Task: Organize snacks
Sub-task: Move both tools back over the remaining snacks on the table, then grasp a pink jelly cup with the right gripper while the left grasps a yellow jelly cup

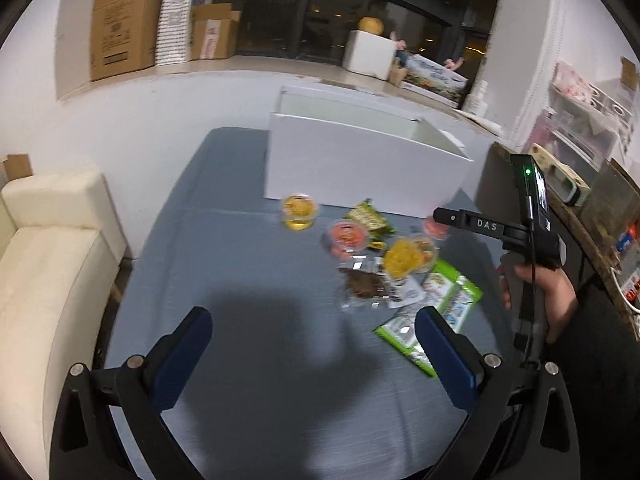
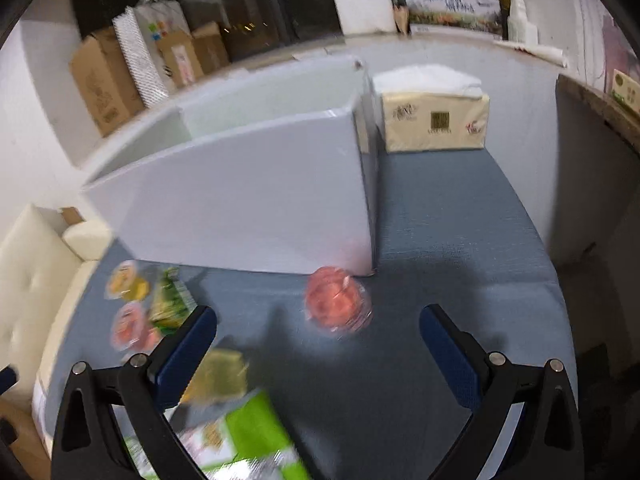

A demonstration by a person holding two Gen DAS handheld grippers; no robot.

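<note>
Snacks lie on the blue-grey table [image 1: 248,280] in front of a white open box [image 1: 360,160]: a yellow jelly cup [image 1: 299,211], a red jelly cup [image 1: 345,237], a green snack bag [image 1: 370,218], a yellow-lidded cup [image 1: 406,258], a dark clear packet [image 1: 366,286] and green-white packs [image 1: 436,312]. My left gripper [image 1: 314,344] is open and empty above the table's near part. My right gripper [image 2: 318,340] is open and empty, hovering just before a red jelly cup [image 2: 338,302] near the white box [image 2: 248,196]. The right gripper also shows in the left wrist view [image 1: 440,216].
A tissue pack [image 2: 434,118] stands right of the white box. A cream sofa [image 1: 44,248] is left of the table. Cardboard boxes [image 1: 124,20] sit on a ledge behind. A cluttered wooden shelf [image 1: 580,208] is at the right.
</note>
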